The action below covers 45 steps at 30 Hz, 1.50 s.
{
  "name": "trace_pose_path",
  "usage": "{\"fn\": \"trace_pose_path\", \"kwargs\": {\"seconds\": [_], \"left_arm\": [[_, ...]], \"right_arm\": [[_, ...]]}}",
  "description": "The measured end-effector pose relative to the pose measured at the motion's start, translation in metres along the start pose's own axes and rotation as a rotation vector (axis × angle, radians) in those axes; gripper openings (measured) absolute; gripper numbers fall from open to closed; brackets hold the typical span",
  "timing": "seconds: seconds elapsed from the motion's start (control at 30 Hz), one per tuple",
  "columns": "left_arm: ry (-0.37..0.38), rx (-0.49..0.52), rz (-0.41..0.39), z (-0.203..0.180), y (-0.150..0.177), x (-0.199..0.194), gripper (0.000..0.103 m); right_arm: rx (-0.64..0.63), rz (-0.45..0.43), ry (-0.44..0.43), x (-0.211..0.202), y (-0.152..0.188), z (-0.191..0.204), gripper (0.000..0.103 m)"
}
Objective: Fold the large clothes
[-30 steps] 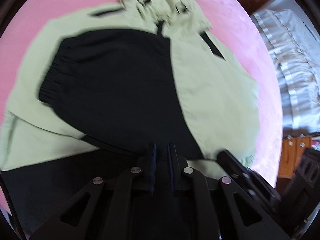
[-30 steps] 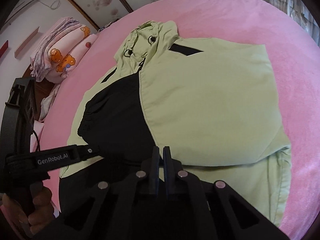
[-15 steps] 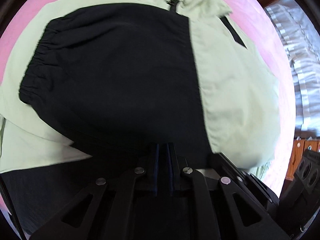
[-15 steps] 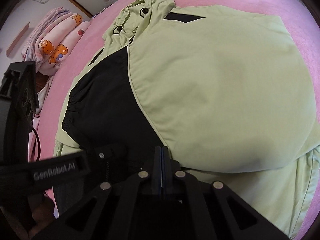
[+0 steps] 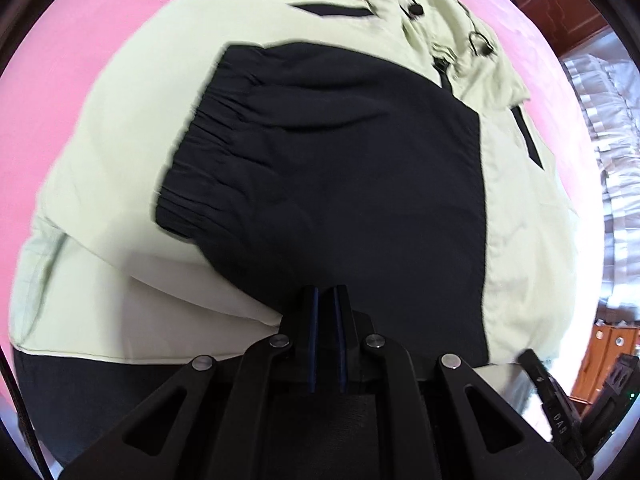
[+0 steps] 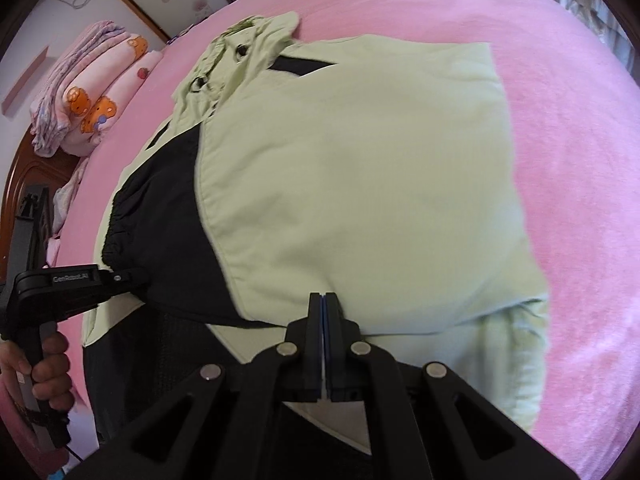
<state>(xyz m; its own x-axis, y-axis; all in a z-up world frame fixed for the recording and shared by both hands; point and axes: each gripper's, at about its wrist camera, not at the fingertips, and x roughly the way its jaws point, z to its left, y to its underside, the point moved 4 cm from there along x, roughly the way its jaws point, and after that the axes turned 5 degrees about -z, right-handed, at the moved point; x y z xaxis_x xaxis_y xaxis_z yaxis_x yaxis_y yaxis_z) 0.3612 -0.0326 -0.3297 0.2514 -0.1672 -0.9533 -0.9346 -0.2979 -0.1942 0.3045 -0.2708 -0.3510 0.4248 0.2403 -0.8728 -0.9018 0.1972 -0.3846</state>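
So the green-and-black jacket [image 6: 360,184] lies flat in the middle of the pink bed [image 6: 568,128], sleeves folded in over the body, hood [image 6: 240,52] toward the headboard. Left gripper [image 5: 326,300] is clamped on the black hem fabric, right gripper [image 6: 323,304] pinched tight on the green hem edge. A stack of folded cartoon blankets [image 6: 84,96] sits beyond the hood, well clear of the jacket.

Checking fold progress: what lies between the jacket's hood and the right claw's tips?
In the right wrist view, only the jacket's folded green panel lies between hood and right claw.
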Motion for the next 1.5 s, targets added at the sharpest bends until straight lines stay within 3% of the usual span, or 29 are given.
{"fn": "trace_pose_path", "kwargs": {"seconds": [0.1, 0.27, 0.33, 0.47, 0.67, 0.87, 0.97, 1.07, 1.23, 1.5], "left_arm": [[-0.094, 0.038, -0.032, 0.011, -0.007, -0.005, 0.007], [-0.088, -0.006, -0.036, 0.032, -0.016, -0.008, 0.007], [-0.105, -0.021, -0.055, 0.039, -0.019, -0.011, 0.007], [-0.095, -0.063, -0.054, 0.049, -0.027, -0.005, 0.007], [-0.124, -0.057, -0.072, 0.044, -0.033, -0.013, 0.007], [-0.077, 0.028, -0.122, 0.019, -0.036, -0.040, 0.009], [-0.023, 0.081, -0.140, -0.004, -0.043, -0.044, 0.010], [0.032, 0.128, -0.151, -0.038, -0.047, -0.035, 0.010], [0.106, 0.184, -0.178, -0.088, -0.062, -0.012, 0.010], [0.238, 0.128, -0.194, -0.115, -0.099, 0.011, 0.010]], "right_arm": [[0.049, -0.008, 0.079, -0.005, 0.002, -0.026, 0.000], [0.150, -0.051, 0.156, -0.021, 0.001, -0.066, 0.000], [0.180, -0.053, 0.147, -0.023, 0.002, -0.074, 0.000], [0.176, -0.040, 0.205, -0.021, 0.007, -0.080, 0.000], [0.188, -0.038, 0.220, -0.029, 0.003, -0.073, 0.000], [0.168, -0.104, 0.149, -0.047, -0.006, -0.040, 0.000], [0.101, -0.189, 0.121, -0.048, -0.025, -0.011, 0.000], [0.044, -0.269, 0.028, -0.037, -0.050, 0.018, 0.000], [-0.050, -0.261, -0.073, 0.010, -0.090, 0.058, 0.000], [-0.124, -0.239, -0.172, 0.056, -0.122, 0.088, 0.000]]}}
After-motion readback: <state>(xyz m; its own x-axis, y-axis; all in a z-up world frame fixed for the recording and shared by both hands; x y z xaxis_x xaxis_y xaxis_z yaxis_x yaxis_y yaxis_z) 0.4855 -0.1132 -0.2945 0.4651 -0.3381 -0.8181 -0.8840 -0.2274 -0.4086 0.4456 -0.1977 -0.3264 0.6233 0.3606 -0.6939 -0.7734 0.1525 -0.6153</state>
